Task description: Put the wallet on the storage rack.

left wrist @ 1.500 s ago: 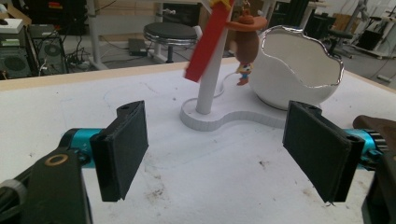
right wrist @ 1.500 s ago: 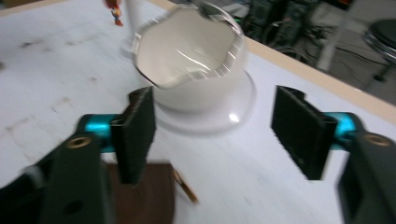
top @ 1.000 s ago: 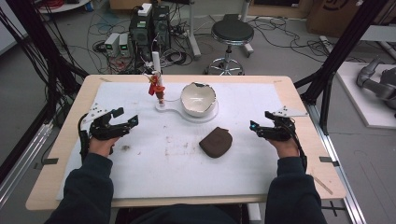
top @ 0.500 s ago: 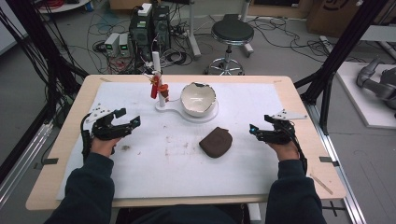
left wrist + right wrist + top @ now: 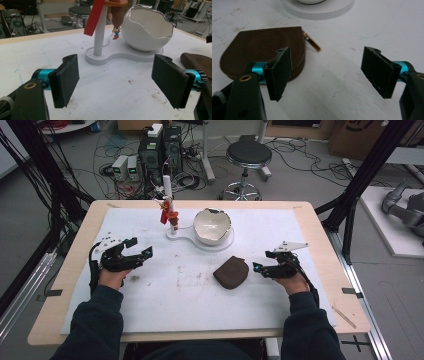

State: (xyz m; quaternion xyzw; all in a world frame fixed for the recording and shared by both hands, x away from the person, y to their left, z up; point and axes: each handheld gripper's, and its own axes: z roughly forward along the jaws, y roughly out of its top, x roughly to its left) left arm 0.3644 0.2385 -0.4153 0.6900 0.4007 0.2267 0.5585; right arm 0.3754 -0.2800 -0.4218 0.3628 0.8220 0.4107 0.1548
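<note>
A brown zip pouch (image 5: 231,271) lies flat on the white mat, right of centre. My right gripper (image 5: 261,268) hovers just right of it, open; its jaws have just been closing a little, with nothing between them. In the right gripper view (image 5: 327,72) the pouch (image 5: 259,48) sits behind the left jaw, its gold zip pull (image 5: 313,44) pointing into the gap ahead. My left gripper (image 5: 137,254) rests open at the mat's left. Its own view (image 5: 117,75) looks at a white eggshell-shaped bowl (image 5: 150,27) and a white post (image 5: 100,32) with a red tag.
The bowl (image 5: 212,226) and post (image 5: 169,212) share a white base (image 5: 187,236) at the back centre of the table. A small toy figure (image 5: 117,15) hangs from the post. The mat (image 5: 175,295) carries some dirt specks. A stool and cables stand beyond the far edge.
My right gripper has moved left towards the pouch and sunk slightly. The left gripper, pouch and bowl stand have stayed put.
</note>
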